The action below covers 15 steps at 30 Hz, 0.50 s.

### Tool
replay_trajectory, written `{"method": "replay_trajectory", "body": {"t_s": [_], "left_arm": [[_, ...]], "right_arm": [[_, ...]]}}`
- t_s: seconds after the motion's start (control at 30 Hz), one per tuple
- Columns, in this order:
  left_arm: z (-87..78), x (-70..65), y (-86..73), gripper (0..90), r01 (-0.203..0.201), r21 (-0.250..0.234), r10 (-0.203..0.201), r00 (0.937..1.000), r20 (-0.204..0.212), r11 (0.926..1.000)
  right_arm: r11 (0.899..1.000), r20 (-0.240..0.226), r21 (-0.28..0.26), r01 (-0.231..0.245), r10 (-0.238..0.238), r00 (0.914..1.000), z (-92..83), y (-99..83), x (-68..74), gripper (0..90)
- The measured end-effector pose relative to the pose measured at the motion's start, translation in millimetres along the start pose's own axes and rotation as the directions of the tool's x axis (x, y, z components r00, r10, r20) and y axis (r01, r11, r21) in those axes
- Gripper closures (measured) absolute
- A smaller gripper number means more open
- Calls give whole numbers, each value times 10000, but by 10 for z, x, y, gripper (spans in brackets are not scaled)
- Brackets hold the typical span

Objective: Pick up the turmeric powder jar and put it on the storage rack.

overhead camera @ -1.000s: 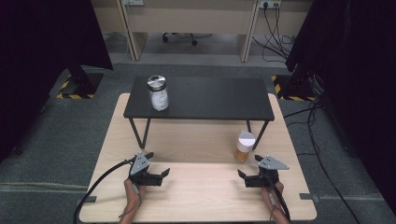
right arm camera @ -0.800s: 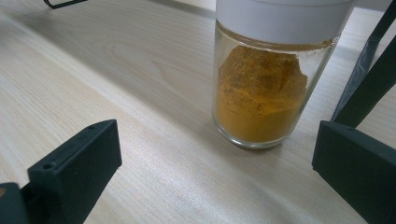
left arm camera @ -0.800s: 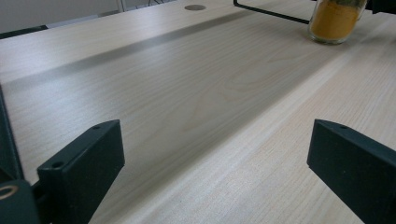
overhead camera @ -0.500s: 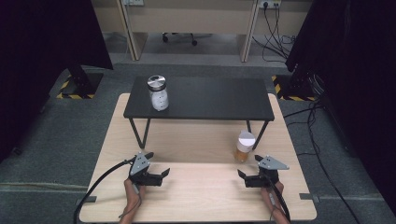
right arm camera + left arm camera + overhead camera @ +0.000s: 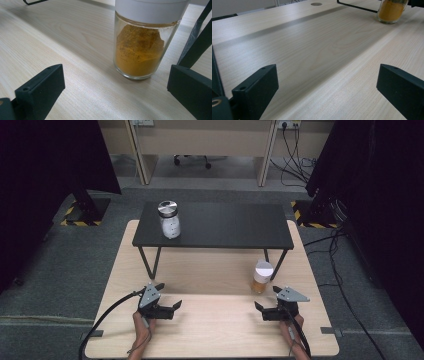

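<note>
On the left of the high view, the left gripper [image 5: 166, 306] rests low over the pale wooden bench [image 5: 210, 330], held by a hand at the near edge; its jaws stand released and wide apart with nothing between them, and the left gripper view shows bare, fine-grained wood between the two black blocks. Up and back from it, on the left end of the dark raised shelf [image 5: 225, 225], stands a glass jar with a metal lid [image 5: 169, 220] and pale contents, well apart from both grippers. Moving right, the spice jar [image 5: 261, 276] stands upright on the bench just beside the shelf's right front leg [image 5: 277, 265], near the right gripper [image 5: 267, 309], whose jaws are likewise released and empty. In the right gripper view the spice jar [image 5: 140, 50] is a small round cylinder of clear glass, about half filled with clumped orange-yellow powder, under a broad smooth white cap. It will likely handle as light but rigid and breakable, the glass being slick, so a firm squeeze across the glass body below the cap looks safest; gripping the cap alone risks it turning or slipping off. The leg close behind leaves little room on that side.
</note>
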<state>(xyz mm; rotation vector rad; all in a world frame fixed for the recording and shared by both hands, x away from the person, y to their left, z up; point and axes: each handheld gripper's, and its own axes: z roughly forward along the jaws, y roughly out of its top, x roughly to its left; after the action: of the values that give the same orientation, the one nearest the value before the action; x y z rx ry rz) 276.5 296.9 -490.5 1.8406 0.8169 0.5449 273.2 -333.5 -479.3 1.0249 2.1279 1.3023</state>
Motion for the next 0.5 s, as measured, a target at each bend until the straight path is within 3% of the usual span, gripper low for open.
{"method": "replay_trajectory", "body": {"t_s": [0.5], "left_arm": [[-1,-2,-1,31,-17,-7,17,10000,-2,10000]], "right_arm": [[10000,20,23,-95,95,10000,4,6,-7,12]]}}
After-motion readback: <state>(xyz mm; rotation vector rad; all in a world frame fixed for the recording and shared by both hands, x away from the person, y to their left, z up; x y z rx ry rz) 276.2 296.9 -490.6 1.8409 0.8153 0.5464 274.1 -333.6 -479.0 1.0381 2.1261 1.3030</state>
